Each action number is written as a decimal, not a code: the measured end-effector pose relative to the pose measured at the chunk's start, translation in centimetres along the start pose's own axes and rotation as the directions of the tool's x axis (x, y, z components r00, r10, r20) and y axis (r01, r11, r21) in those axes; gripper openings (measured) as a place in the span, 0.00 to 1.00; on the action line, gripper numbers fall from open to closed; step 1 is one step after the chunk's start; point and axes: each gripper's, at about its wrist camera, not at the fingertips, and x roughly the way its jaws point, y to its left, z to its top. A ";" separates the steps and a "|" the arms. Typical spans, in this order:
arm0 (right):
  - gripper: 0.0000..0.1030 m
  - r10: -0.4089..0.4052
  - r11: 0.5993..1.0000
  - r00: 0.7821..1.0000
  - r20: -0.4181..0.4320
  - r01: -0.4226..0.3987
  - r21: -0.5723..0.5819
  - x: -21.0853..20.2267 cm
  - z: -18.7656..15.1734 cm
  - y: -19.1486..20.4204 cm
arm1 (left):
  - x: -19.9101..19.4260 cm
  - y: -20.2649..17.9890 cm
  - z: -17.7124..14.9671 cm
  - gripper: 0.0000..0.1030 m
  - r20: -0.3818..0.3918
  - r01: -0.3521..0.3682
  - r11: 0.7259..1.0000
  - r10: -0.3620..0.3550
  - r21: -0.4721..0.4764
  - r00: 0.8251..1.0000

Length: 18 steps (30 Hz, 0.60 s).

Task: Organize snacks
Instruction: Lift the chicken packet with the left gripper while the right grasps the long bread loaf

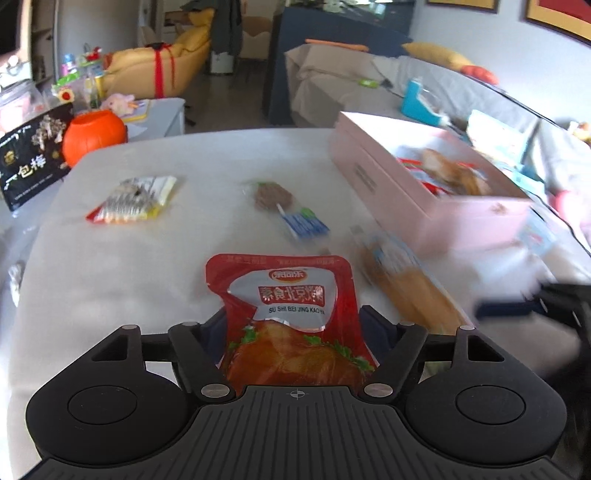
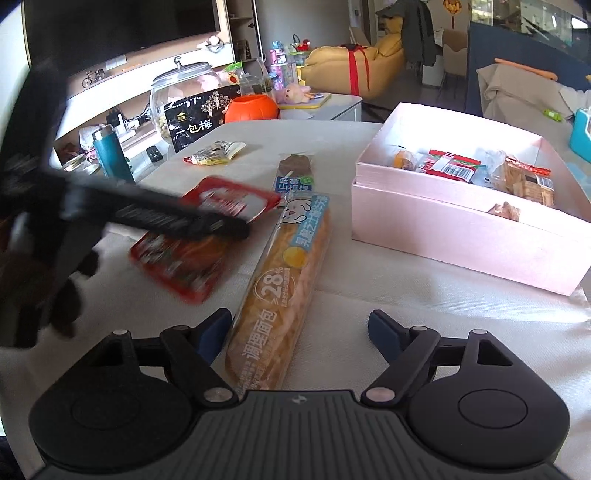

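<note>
Mid pick-up: left claw (image 1: 293, 325) sits spread around the red pouch (image 1: 291, 317) mid-tabletop, not squeezing it that I can see. Right claw (image 2: 299, 332) gapes over the bread pack (image 2: 284, 280). Next, I'd guess: clamp, then carry to the pink box (image 2: 461, 236) by the far edge.

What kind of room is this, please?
Most likely a home living room: a yellow sofa, a television screen on the wall and a grey-covered couch stand around the snack table.
</note>
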 end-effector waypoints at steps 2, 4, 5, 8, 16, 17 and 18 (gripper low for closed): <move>0.79 0.001 1.000 1.000 -0.002 -0.001 0.015 -0.1 0.2 -0.3 | -1.1 -0.2 -1.2 0.74 -0.009 0.007 1.000 -0.007 0.018 1.000; 0.79 -0.007 0.999 1.000 0.000 0.007 0.033 0.0 0.4 -0.6 | -2.1 -0.2 -2.1 0.74 -0.011 0.010 1.000 -0.010 0.026 1.000; 0.79 -0.016 0.999 1.000 0.000 0.016 0.042 0.1 0.5 -0.8 | -2.4 -0.2 -2.4 0.74 -0.010 0.003 0.999 -0.003 0.034 1.000; 0.80 -0.037 0.996 0.999 -0.006 0.038 0.077 0.6 0.8 -1.3 | -2.7 -0.2 -3.1 0.80 -0.019 -0.011 0.998 0.012 0.056 1.000; 1.00 -0.031 0.997 0.999 -0.041 0.034 0.067 2.3 1.4 -0.8 | -2.0 -1.3 -3.8 0.88 -0.035 -0.052 0.991 0.056 0.124 0.998; 1.00 -0.041 0.998 0.998 -0.054 0.043 0.038 2.4 1.4 -0.5 | -2.1 -1.2 -3.9 0.88 -0.031 -0.046 0.992 0.050 0.116 0.998; 1.00 -0.051 0.999 0.996 -0.069 0.051 0.009 2.5 1.4 -0.1 | -2.1 -1.0 -4.0 0.88 -0.026 -0.044 0.993 0.047 0.112 0.999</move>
